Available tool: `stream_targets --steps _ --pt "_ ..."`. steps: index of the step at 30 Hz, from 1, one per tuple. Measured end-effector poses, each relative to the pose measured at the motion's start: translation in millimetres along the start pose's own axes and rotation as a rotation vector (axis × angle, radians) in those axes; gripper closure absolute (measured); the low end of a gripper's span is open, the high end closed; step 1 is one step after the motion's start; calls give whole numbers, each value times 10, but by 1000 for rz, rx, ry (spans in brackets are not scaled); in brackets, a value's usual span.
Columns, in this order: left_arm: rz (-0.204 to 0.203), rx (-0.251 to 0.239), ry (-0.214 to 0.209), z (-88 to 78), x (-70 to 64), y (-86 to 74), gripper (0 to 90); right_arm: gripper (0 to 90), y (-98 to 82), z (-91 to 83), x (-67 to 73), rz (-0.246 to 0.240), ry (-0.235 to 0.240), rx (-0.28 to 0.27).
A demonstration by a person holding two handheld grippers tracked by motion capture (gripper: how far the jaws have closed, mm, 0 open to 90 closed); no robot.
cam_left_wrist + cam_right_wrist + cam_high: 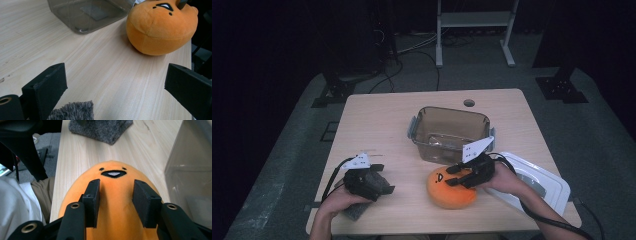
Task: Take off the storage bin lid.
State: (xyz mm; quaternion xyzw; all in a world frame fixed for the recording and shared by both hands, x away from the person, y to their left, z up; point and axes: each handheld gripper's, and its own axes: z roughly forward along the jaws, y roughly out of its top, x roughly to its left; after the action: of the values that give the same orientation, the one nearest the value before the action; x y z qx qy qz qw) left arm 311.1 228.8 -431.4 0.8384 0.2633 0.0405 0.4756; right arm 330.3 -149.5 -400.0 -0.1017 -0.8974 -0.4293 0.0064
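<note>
An orange plush toy [451, 192] with a small black face lies on the wooden table [377, 125] near its front edge. My right gripper [455, 176] comes down on its top from the right. In the right gripper view the two black pads [91, 200] dig into the plush [113, 167], and a ridge of fabric fills the gap between them. My left gripper [384, 179] rests at the front left over a grey fuzzy cloth [354, 211]. Its jaws stand wide apart and hold nothing [120, 82]. They point across bare wood toward the plush [160, 30].
A clear empty plastic container [452, 109] stands just behind the plush, close to my right gripper. A white lid [544, 187] lies at the front right, under my right forearm. The grey cloth [100, 128] lies to the left of the plush. A cable hole [469, 103] is at the table's far edge.
</note>
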Motion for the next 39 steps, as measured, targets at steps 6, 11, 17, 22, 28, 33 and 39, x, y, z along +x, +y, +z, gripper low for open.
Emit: stream_targets --steps 6,11,17,22,28,33,39 --pt "1 2 -3 4 -7 1 33 557 -73 51 24 28 18 0" --pt "3 6 -1 8 -3 -2 33 534 -125 84 42 61 23 -5" --pt "2 5 -2 7 -5 0 33 503 -131 106 82 64 20 8" --pt "3 7 -1 9 -5 -3 33 477 -140 124 114 66 5 -1" --pt "0 8 -2 13 -2 -5 33 478 -182 169 129 79 -2 -17" --pt "1 8 -2 20 -4 -5 33 552 -176 207 172 61 1 23" --pt "0 9 -2 23 -4 -7 33 654 -171 219 189 59 2 41"
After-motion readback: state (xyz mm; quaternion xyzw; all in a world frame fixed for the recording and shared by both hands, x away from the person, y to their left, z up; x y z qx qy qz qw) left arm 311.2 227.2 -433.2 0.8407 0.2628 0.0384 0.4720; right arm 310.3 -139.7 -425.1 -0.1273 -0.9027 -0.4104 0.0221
